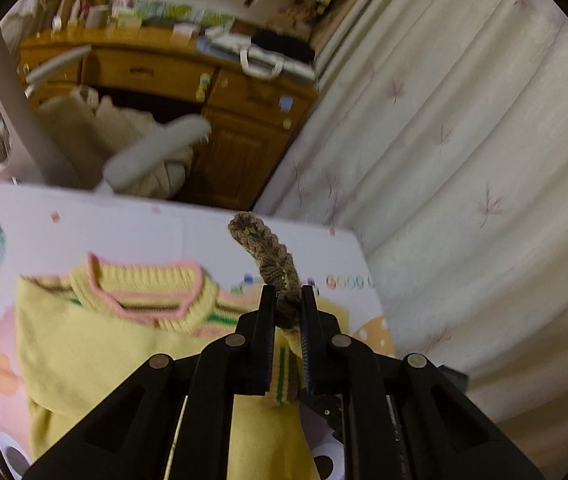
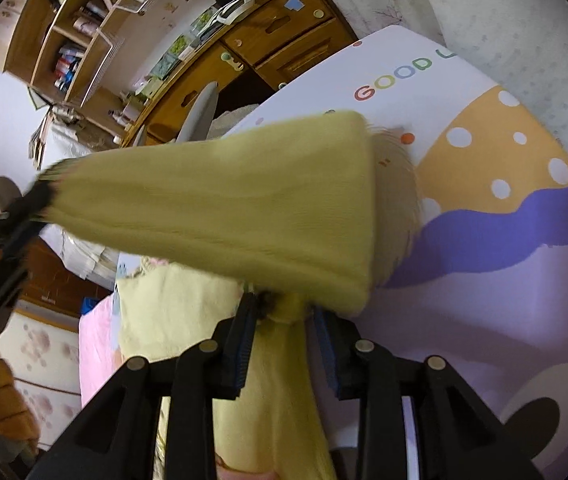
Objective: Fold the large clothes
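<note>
Left tongs (image 1: 288, 304) are clamped on the brown cuff (image 1: 272, 256) of a yellow sweater (image 1: 96, 344), while right tongs (image 2: 284, 320) are closed around bunched sweater fabric above the patterned mat (image 2: 484, 320).

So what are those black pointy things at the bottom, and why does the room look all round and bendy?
Those are tongs, and a person holds one pair in each hand. A small camera with a very wide lens sits on each pair, looking along its fingers, so walls and furniture curve. One picture is from the left tongs, the other from the right tongs.

Below lies a colourful printed mat with letters and spots. On it is a yellow knitted sweater with a pink-edged collar.

The left tongs are shut on the sweater's brownish ribbed cuff, holding that sleeve up. In the right picture the sleeve stretches across, out to the left tongs. The right tongs have bunched yellow knit between their fingers; whether they squeeze it, I cannot tell.
</note>
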`<state>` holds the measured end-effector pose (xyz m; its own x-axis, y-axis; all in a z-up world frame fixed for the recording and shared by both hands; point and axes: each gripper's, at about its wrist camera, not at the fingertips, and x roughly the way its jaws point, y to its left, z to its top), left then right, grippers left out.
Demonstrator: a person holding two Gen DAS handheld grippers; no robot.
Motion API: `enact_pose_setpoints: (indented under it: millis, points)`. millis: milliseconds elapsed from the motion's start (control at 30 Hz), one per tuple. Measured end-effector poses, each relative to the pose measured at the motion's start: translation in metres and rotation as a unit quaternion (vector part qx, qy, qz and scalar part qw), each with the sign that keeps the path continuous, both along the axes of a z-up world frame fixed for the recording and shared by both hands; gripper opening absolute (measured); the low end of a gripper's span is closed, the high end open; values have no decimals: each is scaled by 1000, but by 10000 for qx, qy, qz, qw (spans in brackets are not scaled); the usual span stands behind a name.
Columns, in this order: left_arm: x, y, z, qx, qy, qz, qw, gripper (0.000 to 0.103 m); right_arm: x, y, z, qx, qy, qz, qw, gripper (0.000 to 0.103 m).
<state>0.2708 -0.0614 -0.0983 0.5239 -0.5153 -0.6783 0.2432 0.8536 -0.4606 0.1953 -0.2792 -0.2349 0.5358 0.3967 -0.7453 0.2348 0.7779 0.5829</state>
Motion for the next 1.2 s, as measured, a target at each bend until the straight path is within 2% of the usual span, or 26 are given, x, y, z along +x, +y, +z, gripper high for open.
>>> enact_pose_setpoints:
  millis: [100, 233, 400, 467, 600, 867, 1100, 1167, 1200]
  points:
    - [0, 17, 18, 58, -259, 182, 9995, 9, 3, 6, 9, -213, -110, -20, 9997, 30]
    - [0, 54, 21, 236, -338, 509, 9978, 9, 6, 32, 25, -831, -322, 406, 9952, 30]
    - [2, 102, -15, 550, -44, 899, 9944, 9, 4, 67, 35, -1572, -459, 1016, 9812, 30]
    - [2, 117, -36, 602, 216, 997, 9930, 9, 1, 75, 37, -1800, -492, 1111, 9761, 30]
    - [-6, 133, -74, 749, 472, 1116, 9898, 9, -12, 76, 36, -2122, -475, 1130, 9695, 30]
    - [-12, 150, -134, 563, 832, 1214, 9875, 9, -9, 68, 29, -2277, -332, 976, 9683, 30]
    - [-17, 147, -132, 272, 762, 1215, 9893, 10, 9, 70, 22, -2159, -364, 825, 9722, 30]
    - [-18, 146, -131, 328, 732, 1167, 9899, 10, 10, 73, 23, -2344, -417, 779, 9681, 19]
    - [-19, 144, -133, 389, 740, 1151, 9898, 10, 8, 74, 23, -2495, -433, 769, 9643, 18]
